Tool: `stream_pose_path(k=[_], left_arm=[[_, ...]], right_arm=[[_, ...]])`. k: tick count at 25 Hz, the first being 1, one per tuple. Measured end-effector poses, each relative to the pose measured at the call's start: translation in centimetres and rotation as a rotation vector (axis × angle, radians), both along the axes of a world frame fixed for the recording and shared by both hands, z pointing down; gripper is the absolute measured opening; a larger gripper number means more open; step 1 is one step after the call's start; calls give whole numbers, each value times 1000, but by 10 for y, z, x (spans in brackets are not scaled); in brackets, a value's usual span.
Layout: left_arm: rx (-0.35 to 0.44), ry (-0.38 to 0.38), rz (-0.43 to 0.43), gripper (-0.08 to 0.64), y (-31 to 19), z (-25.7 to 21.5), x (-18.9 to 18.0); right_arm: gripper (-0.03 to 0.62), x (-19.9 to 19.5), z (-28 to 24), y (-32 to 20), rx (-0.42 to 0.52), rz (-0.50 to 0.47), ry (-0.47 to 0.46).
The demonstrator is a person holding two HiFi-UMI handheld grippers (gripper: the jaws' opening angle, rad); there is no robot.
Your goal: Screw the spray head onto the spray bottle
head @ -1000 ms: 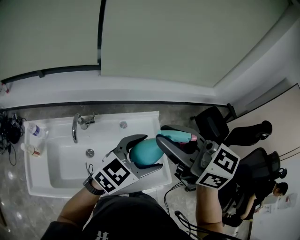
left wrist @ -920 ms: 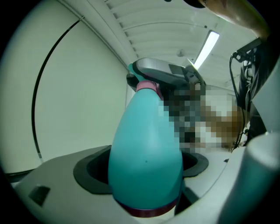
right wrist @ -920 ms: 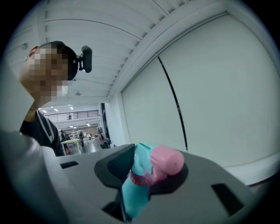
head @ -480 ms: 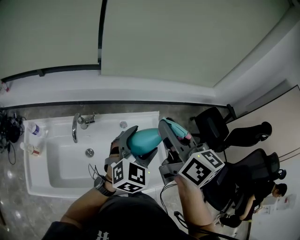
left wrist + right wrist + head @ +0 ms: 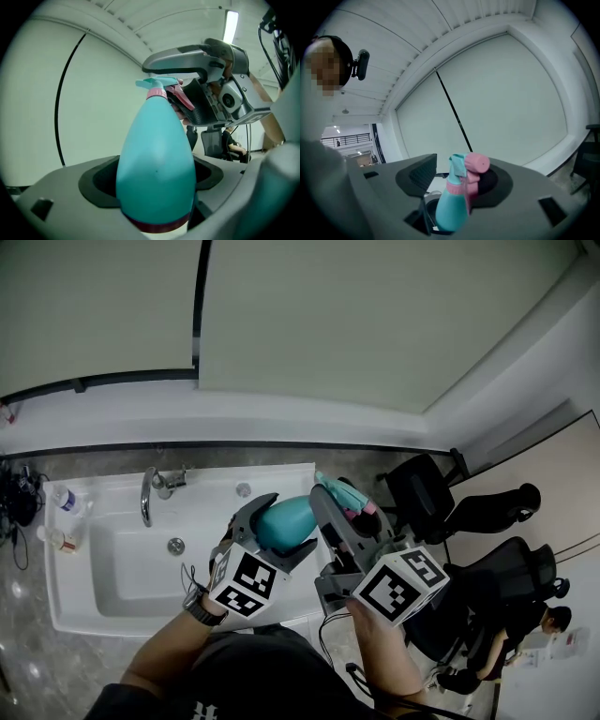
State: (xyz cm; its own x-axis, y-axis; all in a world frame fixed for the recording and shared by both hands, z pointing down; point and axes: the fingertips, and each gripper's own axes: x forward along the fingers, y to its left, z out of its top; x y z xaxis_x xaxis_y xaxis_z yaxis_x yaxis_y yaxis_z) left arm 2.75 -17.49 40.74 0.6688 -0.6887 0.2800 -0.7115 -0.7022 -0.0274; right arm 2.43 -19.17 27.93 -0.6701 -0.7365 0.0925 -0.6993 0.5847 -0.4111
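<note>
A teal spray bottle is held over the sink's right end, with my left gripper shut on its wide body. Its teal and pink spray head sits on the neck, pointing away to the right. My right gripper stands around that spray head, and its jaws have just been opening. In the right gripper view a gap shows between the left pad and the head, so the grip is loose. The right gripper also looms over the head in the left gripper view.
Below the grippers is a white sink with a chrome faucet. Two small bottles stand at its left rim. Black office chairs and a seated person are to the right. A pale wall lies ahead.
Both grippers swung in toward the middle with the bottle between them, and their marker cubes turned. Over the last half second they have hardly shifted.
</note>
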Motion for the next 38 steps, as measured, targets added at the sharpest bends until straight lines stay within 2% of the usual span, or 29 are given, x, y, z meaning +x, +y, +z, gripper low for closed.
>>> stream_pose_path(k=[3, 5, 7, 10, 15, 17, 20, 22, 25, 30, 31, 33, 38], left_arm=[[-20, 120, 87, 428, 6, -15, 3], [-38, 203, 177, 428, 15, -23, 5], [-46, 261, 276, 428, 26, -33, 4], [-37, 308, 442, 428, 49, -51, 2], [-71, 432, 784, 428, 101, -88, 6], [-101, 476, 918, 428, 122, -98, 10], [-138, 519, 1065, 428, 146, -107, 18], [-152, 547, 1144, 428, 161, -111, 21], [-164, 587, 1225, 428, 177, -115, 21], [-196, 609, 1306, 428, 191, -113, 14], [-204, 606, 1321, 428, 194, -113, 16], [-221, 593, 1348, 428, 199, -112, 22], [-251, 593, 1373, 428, 202, -110, 32]], right_arm=[[217, 0, -17, 17, 39, -65, -4], [222, 4, -34, 37, 91, -166, -22], [222, 14, -57, 62, 172, -310, -41], [222, 37, -86, 92, 328, -546, -56], [222, 62, -98, 100, 499, -925, -178], [222, 48, -103, 103, 539, -1045, -197], [226, 10, -106, 130, 579, -1266, -164], [278, -7, -104, 150, 589, -1396, -153], [287, -17, -106, 165, 576, -1489, -192], [287, -24, -102, 172, 560, -1556, -219], [311, -24, -102, 174, 551, -1574, -218], [350, -24, -99, 180, 534, -1614, -204], [351, -25, -94, 196, 540, -1692, -183]])
